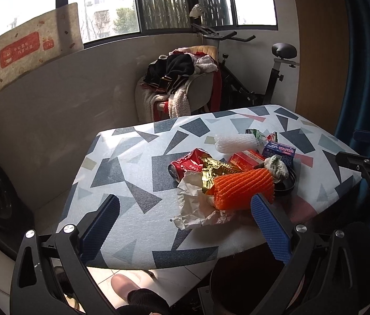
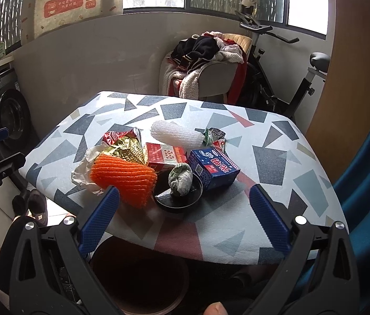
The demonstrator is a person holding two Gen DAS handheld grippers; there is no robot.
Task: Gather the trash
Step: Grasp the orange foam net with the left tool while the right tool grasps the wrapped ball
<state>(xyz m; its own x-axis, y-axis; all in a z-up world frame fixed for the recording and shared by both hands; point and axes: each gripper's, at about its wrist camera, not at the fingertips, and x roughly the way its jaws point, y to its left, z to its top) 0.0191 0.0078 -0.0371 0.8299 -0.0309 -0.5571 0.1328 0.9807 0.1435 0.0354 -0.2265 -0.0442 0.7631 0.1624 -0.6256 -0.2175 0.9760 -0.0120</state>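
Basically both grippers, left gripper (image 1: 185, 225) & right gripper (image 2: 185, 218), were wide open, empty. Orange foam net (image 2: 124, 178) lay at table's (image 2: 276, 162) near-left edge; prob light, squashy, so pinch mid-body.

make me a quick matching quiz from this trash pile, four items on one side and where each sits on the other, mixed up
Items:
1. orange foam net
2. white foam net
3. blue box
4. crumpled green-white wad

Places:
a. on the black round lid
b. far side of the pile, behind the red box
c. pile's left edge, on white crumpled paper (right wrist view)
d. right of the black lid, on the patterned table

Pairs: 1-c, 2-b, 3-d, 4-a
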